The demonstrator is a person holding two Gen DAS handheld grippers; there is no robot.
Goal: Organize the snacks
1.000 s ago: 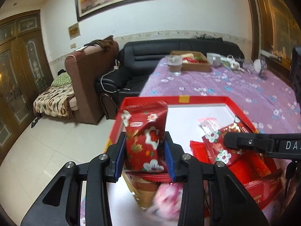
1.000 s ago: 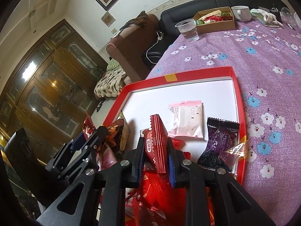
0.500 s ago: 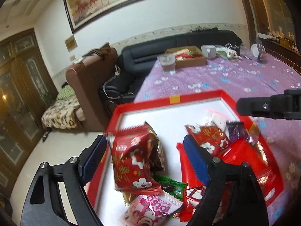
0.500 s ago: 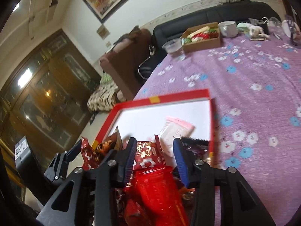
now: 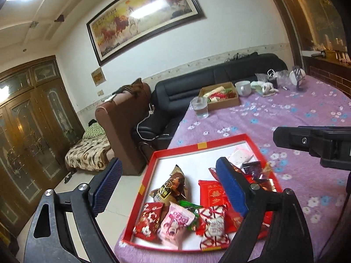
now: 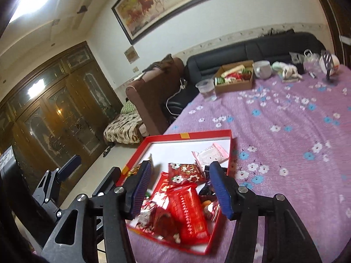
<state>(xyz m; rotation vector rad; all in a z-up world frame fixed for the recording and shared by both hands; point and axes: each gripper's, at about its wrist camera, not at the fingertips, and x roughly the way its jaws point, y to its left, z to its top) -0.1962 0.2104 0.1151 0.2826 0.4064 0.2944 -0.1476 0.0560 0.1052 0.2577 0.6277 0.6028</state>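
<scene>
A living room with a dark sofa and a tabletop (image 5: 307, 197) under a purple flowered cloth forms the setting, and the red tray (image 5: 197, 148) at the cloth's near edge serves as the landmark.

Nearest, above the tray's near end, the left gripper (image 5: 166, 186) hangs with its jaws wide apart and opening, nothing pressed between them; the packets seen in the gap lie below in the tray. To its right, the right gripper (image 6: 178, 188) hovers over the tray as well, its jaws apart and opening, also empty.

Inside the tray the snacks (image 5: 186, 217) are heaped toward the near end: red wrappers, a pink packet, a brown-and-gold one. The tray's far end is mostly bare white, apart from a pale pink packet (image 6: 211, 154) by its right wall.

Well beyond the tray stand a clear cup (image 5: 199, 107) and a cardboard box (image 5: 221, 96) holding more snacks.

The step in hand looks like a release, both packets let go into the tray. The next move probably calls for choosing another loose snack and closing on it squarely, or spreading the heap toward the bare end.
</scene>
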